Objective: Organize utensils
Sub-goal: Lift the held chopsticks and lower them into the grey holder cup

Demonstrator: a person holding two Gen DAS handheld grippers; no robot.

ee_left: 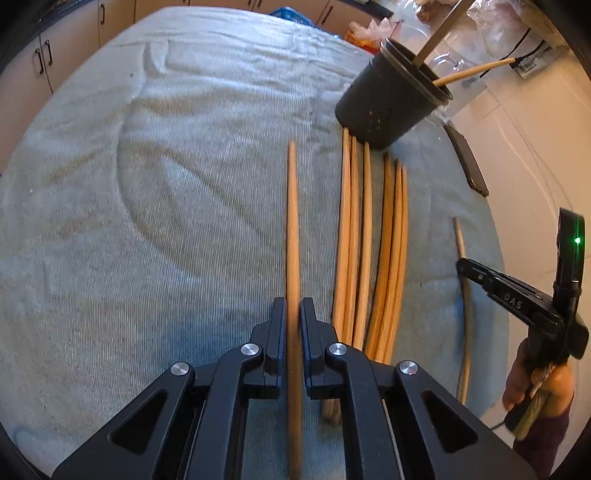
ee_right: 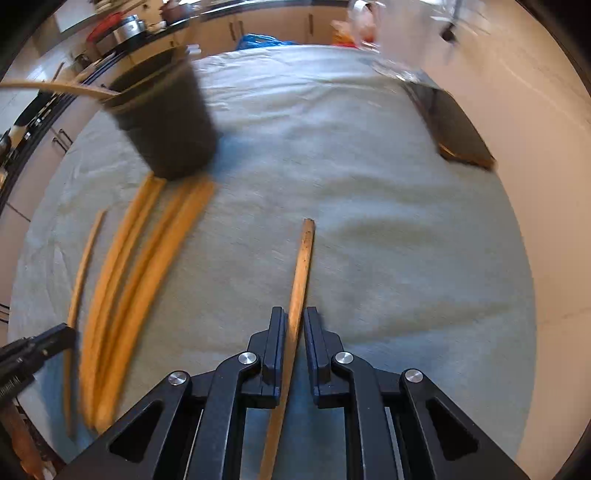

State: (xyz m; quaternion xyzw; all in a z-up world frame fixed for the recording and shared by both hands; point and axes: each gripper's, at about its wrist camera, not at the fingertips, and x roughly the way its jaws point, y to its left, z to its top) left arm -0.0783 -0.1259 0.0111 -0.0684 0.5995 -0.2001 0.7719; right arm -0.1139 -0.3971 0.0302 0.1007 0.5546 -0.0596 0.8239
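Observation:
My left gripper [ee_left: 293, 310] is shut on a wooden chopstick [ee_left: 293, 221] that points away over the grey cloth. Several more chopsticks [ee_left: 369, 251] lie side by side to its right, their tips near a black perforated utensil holder [ee_left: 391, 99] that holds a chopstick and a flat metal utensil. My right gripper [ee_right: 294, 321] is shut on another chopstick [ee_right: 303, 266]; it shows in the left wrist view [ee_left: 480, 275] at the right edge, over that chopstick [ee_left: 466, 314]. The holder [ee_right: 166, 118] and the row of chopsticks [ee_right: 136, 277] appear blurred in the right wrist view.
A grey cloth [ee_left: 166, 184] covers the table. A dark flat phone-like object [ee_left: 467, 158] lies at the cloth's right edge, also in the right wrist view [ee_right: 458, 125]. Plastic bags [ee_left: 491, 22] and cabinets [ee_left: 55, 55] stand behind. Tiled floor lies to the right.

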